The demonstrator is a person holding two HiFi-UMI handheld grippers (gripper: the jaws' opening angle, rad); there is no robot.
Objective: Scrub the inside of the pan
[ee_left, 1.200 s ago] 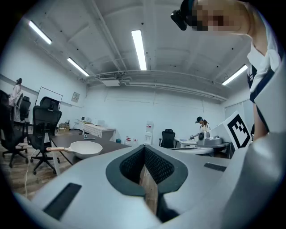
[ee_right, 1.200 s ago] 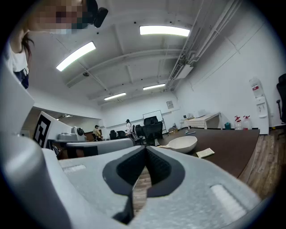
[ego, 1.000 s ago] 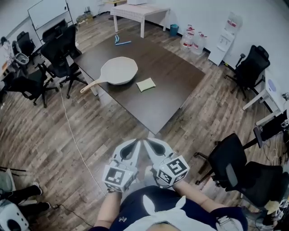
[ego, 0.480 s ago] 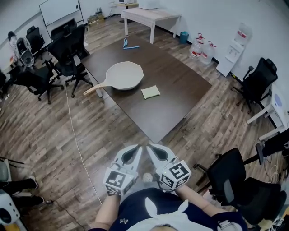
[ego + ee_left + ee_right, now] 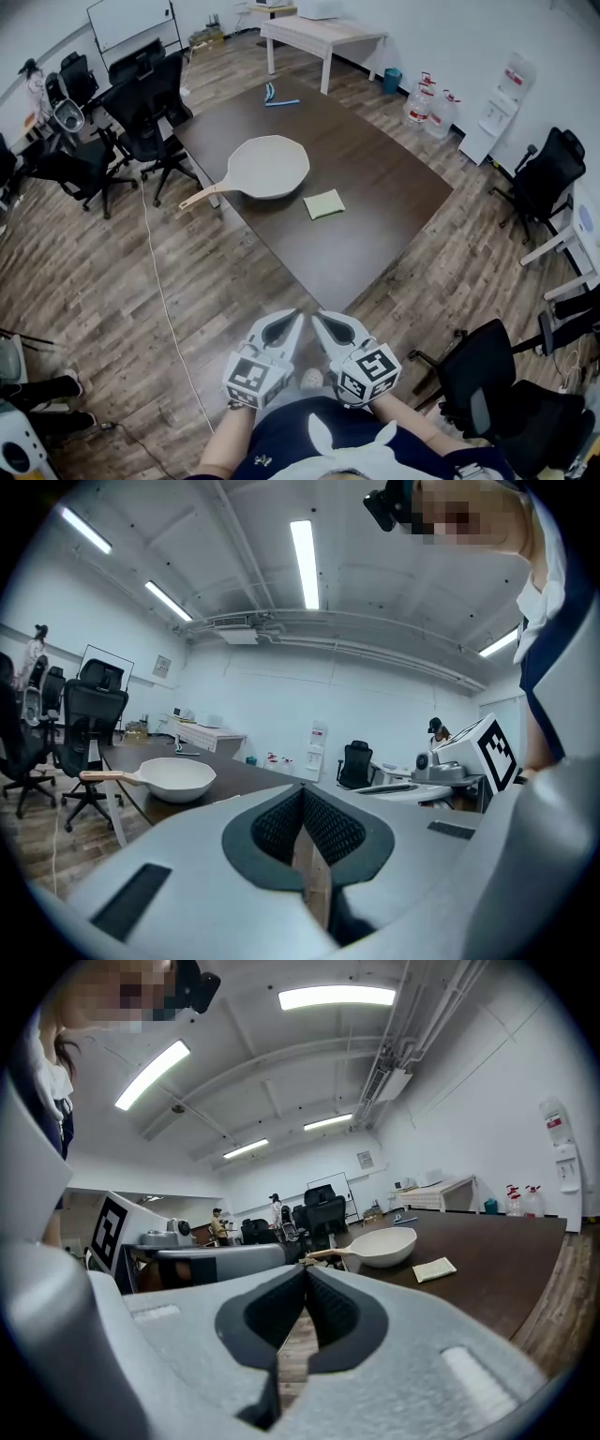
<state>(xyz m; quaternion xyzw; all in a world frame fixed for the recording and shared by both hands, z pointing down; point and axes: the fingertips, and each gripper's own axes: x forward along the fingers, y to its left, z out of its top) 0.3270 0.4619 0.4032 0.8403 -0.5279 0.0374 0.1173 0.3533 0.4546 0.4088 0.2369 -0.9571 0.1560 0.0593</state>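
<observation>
Well ahead of both claws, the pan [image 5: 267, 167] waits untouched on the table [image 5: 375, 216]
Left claw [image 5: 292, 319] and right claw [image 5: 321, 321] hang side by side close to the person's body, tips almost meeting, each with its jaws pressed together on nothing. The white pan lies far in front of them and a little to the left, its pale handle reaching past the table's edge. A yellow-green sponge [image 5: 324, 203] lies just beside the pan on the right claw's side, not touching it. Scrubbing has not begun, so the step in hand looks like the approach. Next, I judge, the claws must be carried up to the table, one spread to pinch the sponge while the other steadies the handle
</observation>
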